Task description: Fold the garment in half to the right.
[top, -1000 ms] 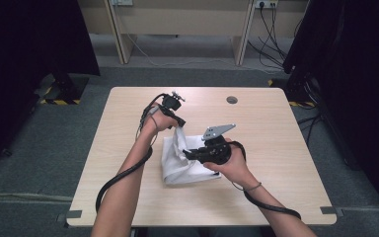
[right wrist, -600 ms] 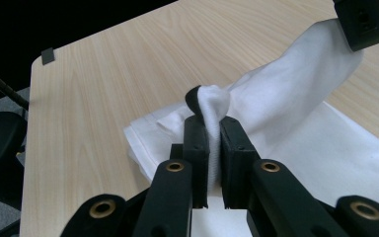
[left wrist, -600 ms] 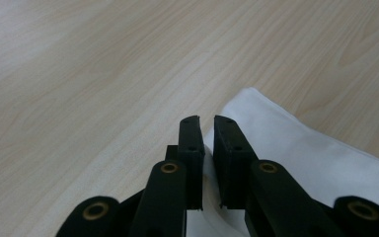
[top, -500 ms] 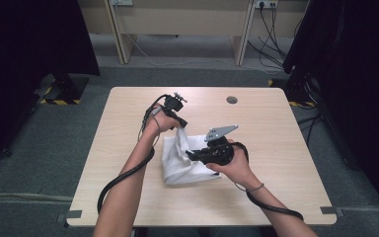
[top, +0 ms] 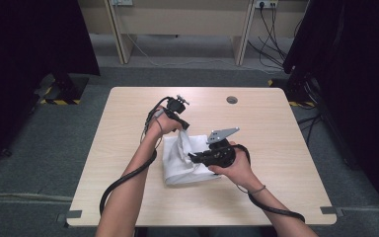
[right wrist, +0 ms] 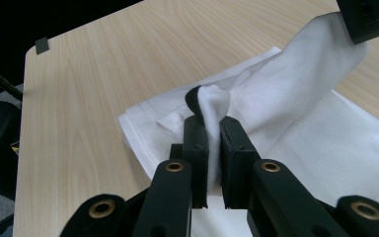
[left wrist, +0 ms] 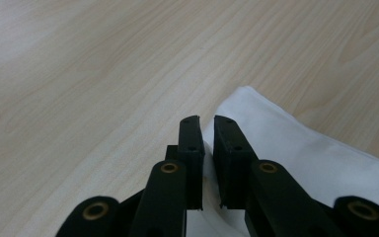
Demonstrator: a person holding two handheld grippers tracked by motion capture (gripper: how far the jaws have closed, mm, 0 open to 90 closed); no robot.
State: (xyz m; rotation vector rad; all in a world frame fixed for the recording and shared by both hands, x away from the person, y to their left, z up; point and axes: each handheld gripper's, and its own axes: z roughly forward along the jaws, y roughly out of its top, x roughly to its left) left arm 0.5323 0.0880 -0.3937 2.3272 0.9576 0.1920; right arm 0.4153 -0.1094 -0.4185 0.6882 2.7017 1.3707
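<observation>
Here, with both grippers — left gripper (top: 183,124) and right gripper (top: 193,157) — clamped on the white cloth (top: 180,168) mid-table (top: 276,148), lift both edges evenly (no tugging) so the fold lands square.

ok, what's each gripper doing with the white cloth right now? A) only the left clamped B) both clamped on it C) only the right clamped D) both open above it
B: the left gripper has a fold of the white cloth pinched between its closed jaws, and the right gripper is shut on a bunched edge of it, lifted off the table.
</observation>
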